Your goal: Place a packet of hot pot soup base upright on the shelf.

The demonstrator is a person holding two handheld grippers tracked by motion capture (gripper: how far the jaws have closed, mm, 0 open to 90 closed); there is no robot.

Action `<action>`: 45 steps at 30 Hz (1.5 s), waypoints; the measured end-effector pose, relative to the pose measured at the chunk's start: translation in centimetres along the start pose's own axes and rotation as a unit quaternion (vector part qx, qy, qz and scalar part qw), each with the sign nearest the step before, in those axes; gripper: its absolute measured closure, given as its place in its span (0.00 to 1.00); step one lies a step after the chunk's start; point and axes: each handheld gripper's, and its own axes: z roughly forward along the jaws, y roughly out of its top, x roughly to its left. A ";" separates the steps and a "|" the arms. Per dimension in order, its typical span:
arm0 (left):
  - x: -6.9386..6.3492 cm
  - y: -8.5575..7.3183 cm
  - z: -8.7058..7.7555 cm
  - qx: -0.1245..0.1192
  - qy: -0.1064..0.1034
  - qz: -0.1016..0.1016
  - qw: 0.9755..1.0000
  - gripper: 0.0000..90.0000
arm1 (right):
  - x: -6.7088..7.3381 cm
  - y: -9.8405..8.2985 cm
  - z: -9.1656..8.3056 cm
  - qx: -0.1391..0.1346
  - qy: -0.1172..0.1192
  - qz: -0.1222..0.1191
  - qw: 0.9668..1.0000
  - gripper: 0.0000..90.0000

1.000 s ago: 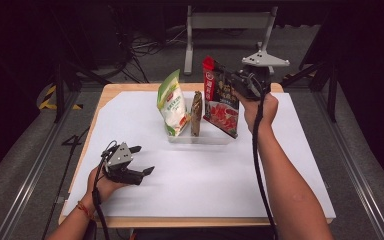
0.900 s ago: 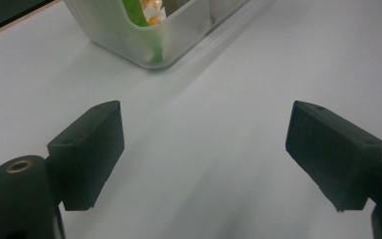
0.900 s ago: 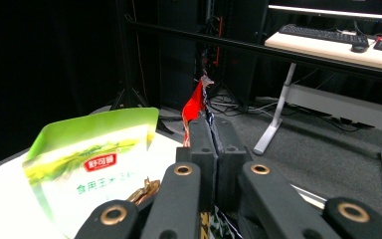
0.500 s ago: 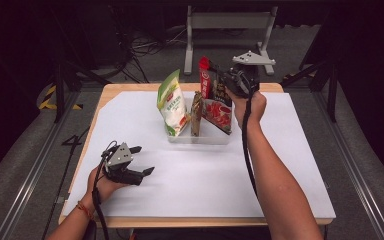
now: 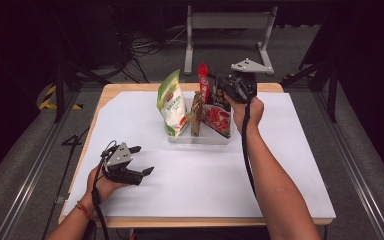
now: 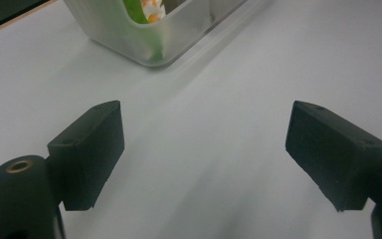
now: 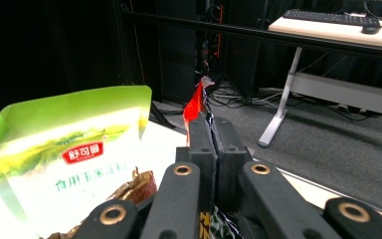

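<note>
Red pouch (image 5: 211, 100), one of three pouches in one clear bin (image 5: 198, 137), is clenched upright by the right hand-held gripper (image 5: 225, 86), top toward 12 o'clock; the left hand-held gripper (image 5: 141, 160) is released.

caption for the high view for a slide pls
Right gripper shut on a red pouch in the clear bin, beside a green pouch; left gripper rests open on the table.

Glossy foil red pouch (image 5: 211, 100) in a frosted plastic bin (image 5: 200, 136).
</note>
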 end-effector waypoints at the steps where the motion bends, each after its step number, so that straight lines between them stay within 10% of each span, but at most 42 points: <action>1: 0.0 0.0 0.0 0.000 0.000 0.000 1.000 0.18 | -0.1 -0.2 0.0 -0.001 0.004 0.002 1.000 0.99; 45: 0.0 0.0 0.4 0.011 0.002 0.002 1.000 0.18 | -1.2 -3.3 -1.9 -0.001 0.029 -0.006 1.000 0.97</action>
